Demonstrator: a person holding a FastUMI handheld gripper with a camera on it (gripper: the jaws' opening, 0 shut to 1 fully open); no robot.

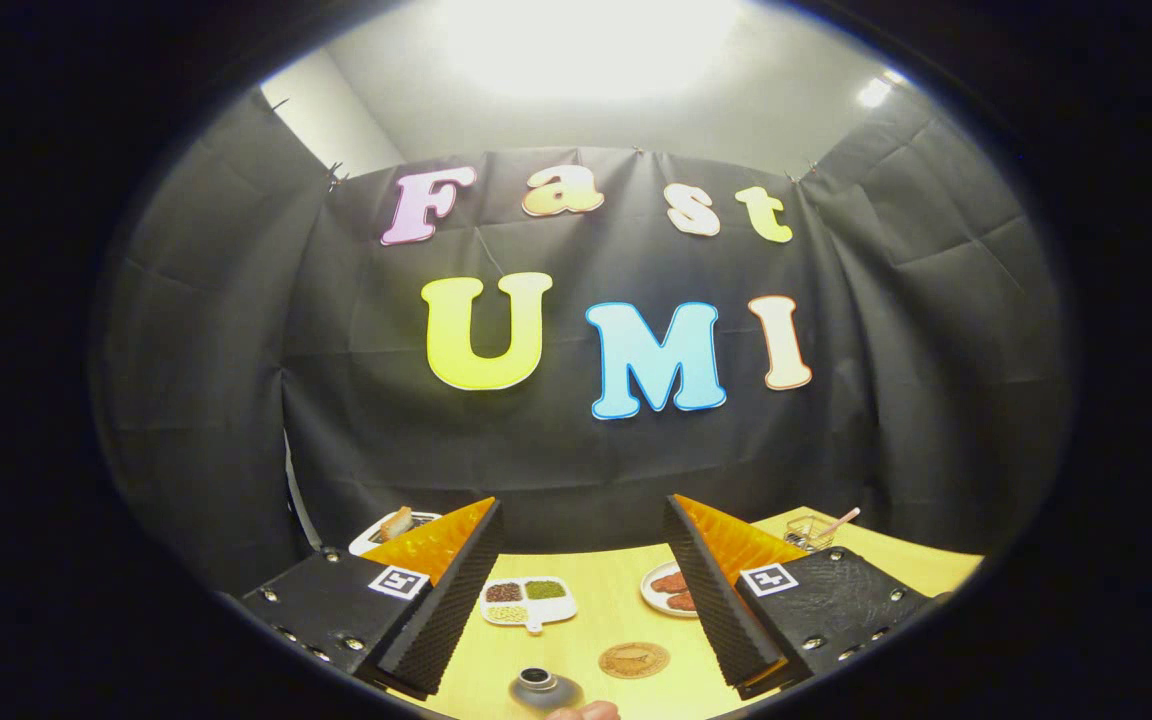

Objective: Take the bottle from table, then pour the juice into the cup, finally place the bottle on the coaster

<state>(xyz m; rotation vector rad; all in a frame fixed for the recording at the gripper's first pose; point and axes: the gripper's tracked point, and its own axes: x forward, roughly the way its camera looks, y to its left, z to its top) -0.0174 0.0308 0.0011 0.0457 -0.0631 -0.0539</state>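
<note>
While our gripper hangs above the table, its jaws are spread wide and pinch nothing; bare tabletop shows in the gap between the two fingers. We see the bottle from above, between the fingers at their near end, at the table's near edge, its dark open mouth facing up at us. Something small and pinkish peeks in just beside the bottle, too cut off for us to tell what it is. A round brown coaster lies flat just beside the bottle, nearer the right finger, apart from both. Beyond these, toward the far edge, a white divided dish holds small heaps of brown, green and pale bits. A white plate with reddish pieces sits partly behind the right finger. At the far right corner stands a clear glass cup with a pale stick leaning in it. At the far left corner, another white plate carries a tan piece of food.
</note>
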